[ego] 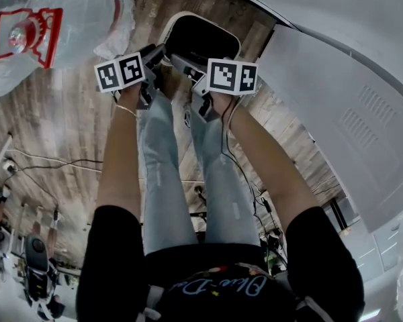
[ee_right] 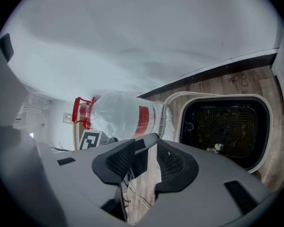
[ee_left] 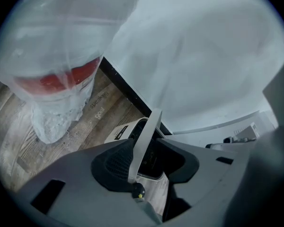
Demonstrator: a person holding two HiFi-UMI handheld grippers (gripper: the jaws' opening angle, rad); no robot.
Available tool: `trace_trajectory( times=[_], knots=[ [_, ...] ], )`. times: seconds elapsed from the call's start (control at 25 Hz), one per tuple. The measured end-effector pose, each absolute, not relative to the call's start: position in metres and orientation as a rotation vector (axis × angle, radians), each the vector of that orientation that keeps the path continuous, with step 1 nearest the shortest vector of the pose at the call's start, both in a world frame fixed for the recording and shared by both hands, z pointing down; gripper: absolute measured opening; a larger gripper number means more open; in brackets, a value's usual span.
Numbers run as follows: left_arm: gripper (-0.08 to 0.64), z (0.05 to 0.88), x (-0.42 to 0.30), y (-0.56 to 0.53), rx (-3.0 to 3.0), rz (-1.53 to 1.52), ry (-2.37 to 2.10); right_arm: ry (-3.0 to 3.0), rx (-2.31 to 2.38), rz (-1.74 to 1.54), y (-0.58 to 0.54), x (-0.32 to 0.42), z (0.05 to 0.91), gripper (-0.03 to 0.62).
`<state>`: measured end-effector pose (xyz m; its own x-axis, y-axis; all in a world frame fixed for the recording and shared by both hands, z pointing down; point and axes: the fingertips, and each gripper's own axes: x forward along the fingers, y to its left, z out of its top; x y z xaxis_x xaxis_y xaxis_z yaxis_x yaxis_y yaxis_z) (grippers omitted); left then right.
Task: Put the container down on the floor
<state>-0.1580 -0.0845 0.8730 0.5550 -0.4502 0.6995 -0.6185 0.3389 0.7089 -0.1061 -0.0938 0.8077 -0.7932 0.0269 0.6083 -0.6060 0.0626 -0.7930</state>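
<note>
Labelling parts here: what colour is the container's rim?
The container has a cream-white rim around a black inside; clearest in the right gripper view.

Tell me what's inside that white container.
The container holds a dark mesh with a few pale scraps; its near corner hides behind the right gripper.

Clear plastic bottle (ego: 67,15) with a red cap lies sideways, apart from a white vented panel (ego: 352,116); thin cables (ego: 50,166) trail nearby.

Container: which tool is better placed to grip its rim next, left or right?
Left. The rim of the container stands between the open jaws of the left tool; the right tool is open and empty.
</note>
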Motion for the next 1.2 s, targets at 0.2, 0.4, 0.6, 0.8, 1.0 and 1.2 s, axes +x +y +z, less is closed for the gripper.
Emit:
trace_trajectory(
  times=[0.2,0.4,0.6,0.8,1.0,1.2],
  knots=[
    [0.129,0.882,-0.158,-0.073,1.244,0.244,-1.049,-1.871,0.629,1.874,-0.097,-0.107,0.801,0.132],
    [0.107,0.877,-0.151,-0.069,1.255,0.227,-1.018,-1.881,0.664,1.893,-0.096,-0.103,0.797,0.118],
    [0.062,0.859,-0.153,-0.077,1.300,0.189,-1.026,-1.911,0.755,1.915,-0.108,-0.099,0.784,0.070],
    [0.017,0.820,-0.147,-0.096,1.416,0.105,-1.040,-1.961,0.857,1.907,-0.122,-0.088,0.756,0.008],
    [0.005,0.773,-0.136,-0.112,1.558,0.139,-1.036,-2.067,0.891,1.801,-0.138,-0.078,0.718,0.000],
    [0.005,0.709,-0.119,-0.120,1.678,0.108,-1.016,-2.207,0.831,1.590,-0.149,-0.060,0.666,-0.002]
  ],
)
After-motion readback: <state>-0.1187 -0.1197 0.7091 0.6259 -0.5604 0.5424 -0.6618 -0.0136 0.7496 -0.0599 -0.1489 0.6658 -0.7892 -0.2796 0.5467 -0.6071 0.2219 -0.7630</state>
